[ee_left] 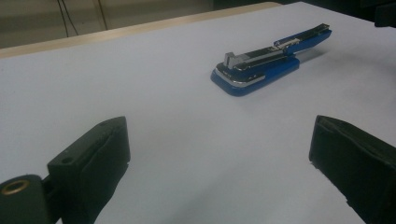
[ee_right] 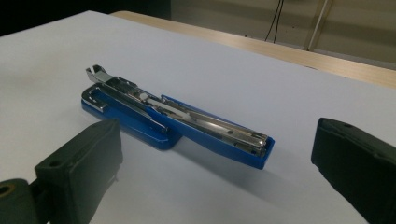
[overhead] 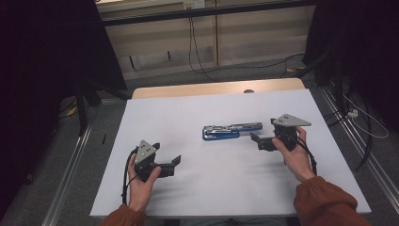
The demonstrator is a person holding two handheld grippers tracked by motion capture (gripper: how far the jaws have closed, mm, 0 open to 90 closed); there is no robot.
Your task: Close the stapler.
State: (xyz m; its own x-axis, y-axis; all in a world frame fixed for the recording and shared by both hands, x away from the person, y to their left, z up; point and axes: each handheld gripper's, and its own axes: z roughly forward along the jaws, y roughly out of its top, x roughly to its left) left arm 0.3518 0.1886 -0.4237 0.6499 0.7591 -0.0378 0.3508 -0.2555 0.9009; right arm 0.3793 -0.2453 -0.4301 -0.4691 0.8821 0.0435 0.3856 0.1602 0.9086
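Observation:
A blue and chrome stapler (overhead: 232, 131) lies on the white table (overhead: 197, 188), swung fully open so its top arm stretches out flat to the right. My right gripper (overhead: 256, 140) hovers just right of the stapler's open end, jaws open and empty, with the stapler (ee_right: 175, 122) close in front between them. My left gripper (overhead: 175, 164) rests lower left on the table, open and empty, with the stapler (ee_left: 268, 63) well ahead of it.
The white sheet covers a wooden tabletop whose far edge (overhead: 216, 88) shows bare. Cables (overhead: 197, 56) and dark frame posts (overhead: 84, 103) stand on the floor beyond and beside the table.

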